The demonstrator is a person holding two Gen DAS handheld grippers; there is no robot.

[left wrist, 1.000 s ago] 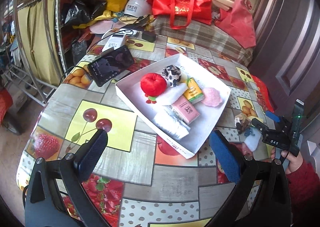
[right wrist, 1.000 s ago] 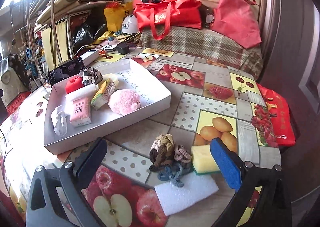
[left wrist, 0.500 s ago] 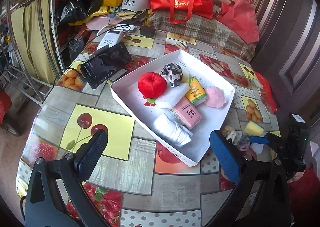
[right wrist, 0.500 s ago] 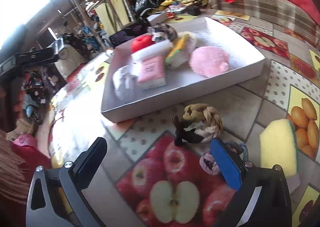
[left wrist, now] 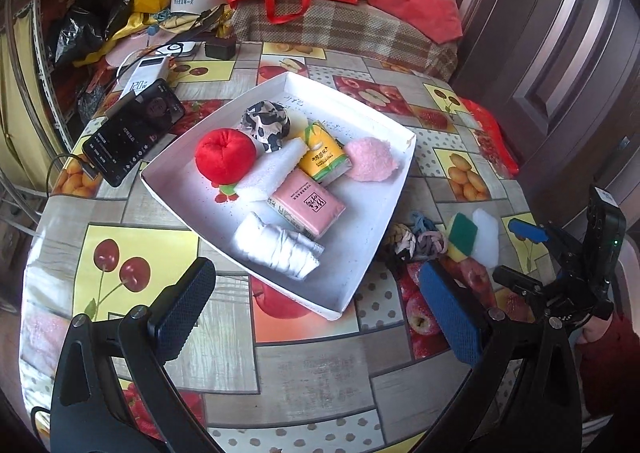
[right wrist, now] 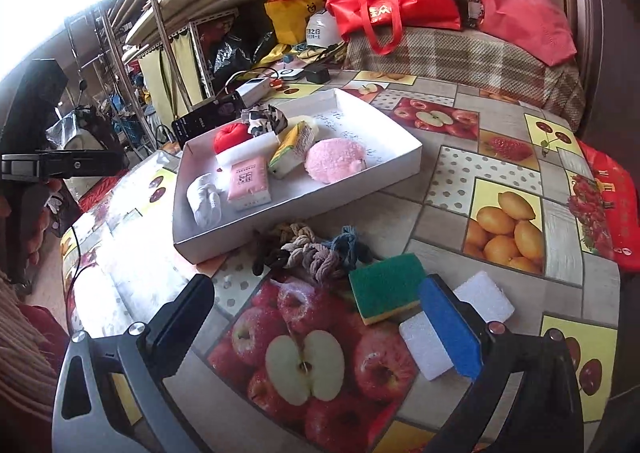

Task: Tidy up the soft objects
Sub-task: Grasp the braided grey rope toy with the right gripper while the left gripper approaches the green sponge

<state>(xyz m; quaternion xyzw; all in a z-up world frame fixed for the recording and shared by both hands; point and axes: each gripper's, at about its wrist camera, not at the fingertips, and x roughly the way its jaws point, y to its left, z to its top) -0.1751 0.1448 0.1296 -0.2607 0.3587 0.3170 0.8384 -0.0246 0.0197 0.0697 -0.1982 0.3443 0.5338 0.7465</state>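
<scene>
R gripper pulled back, sponge now betw open jaws, untouched

White tray, green-yellow sponge

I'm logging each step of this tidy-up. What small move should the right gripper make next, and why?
Probably ease the open right gripper forward over the green-and-yellow sponge and close on it. It lies on the table, just ahead of the blue finger, outside the white tray that already holds other soft things. The knotted rope pieces lie a bit farther off.
</scene>
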